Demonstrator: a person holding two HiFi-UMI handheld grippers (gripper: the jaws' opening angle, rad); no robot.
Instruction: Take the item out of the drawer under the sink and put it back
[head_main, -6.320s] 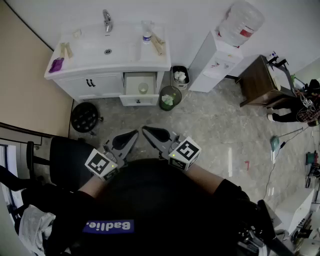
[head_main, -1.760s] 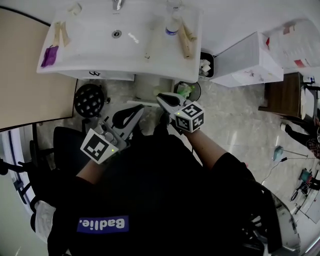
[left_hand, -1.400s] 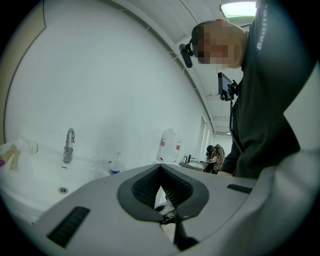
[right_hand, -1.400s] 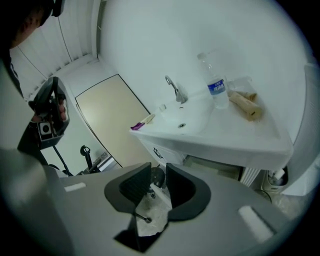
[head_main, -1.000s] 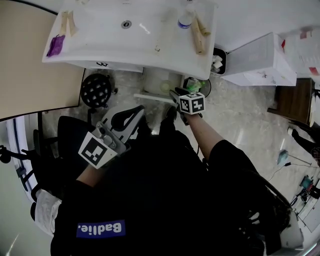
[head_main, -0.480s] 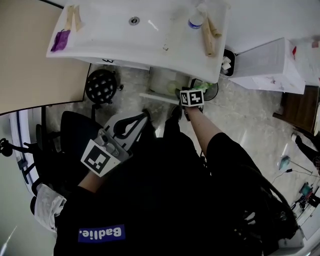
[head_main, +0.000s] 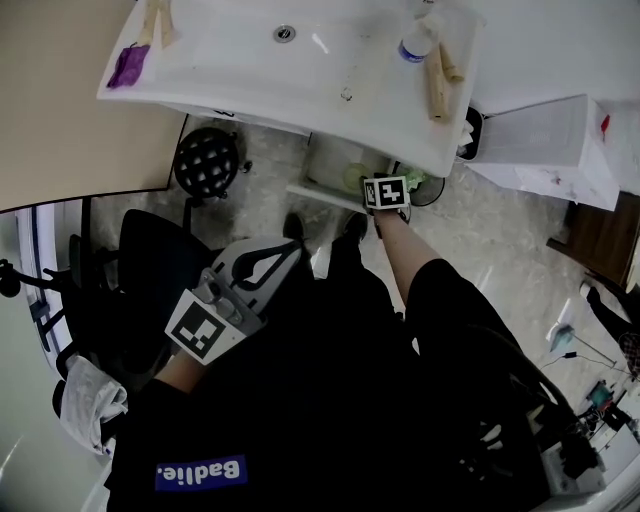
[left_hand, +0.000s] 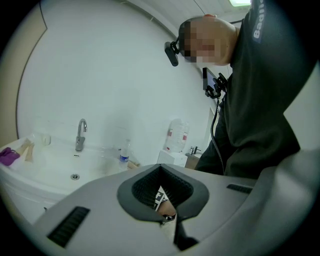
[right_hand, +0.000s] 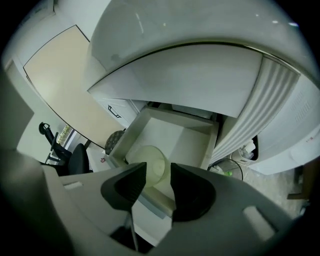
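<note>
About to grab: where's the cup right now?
Right gripper view, lower centre: the cup sits in the open drawer, near its front left corner, below the sink.

I see my left claw (left_hand: 161, 220) and right claw (right_hand: 157, 181) in pale grey with black ribbed pads, each bearing black-and-white square markers. The round plastic cup (right_hand: 147, 162) is pale yellow-green, inside a white drawer (right_hand: 192, 137). The white sink table (head_main: 300, 60) carries a small purple item (head_main: 127, 66). The stone floor (head_main: 500, 230) is mottled grey.
</note>
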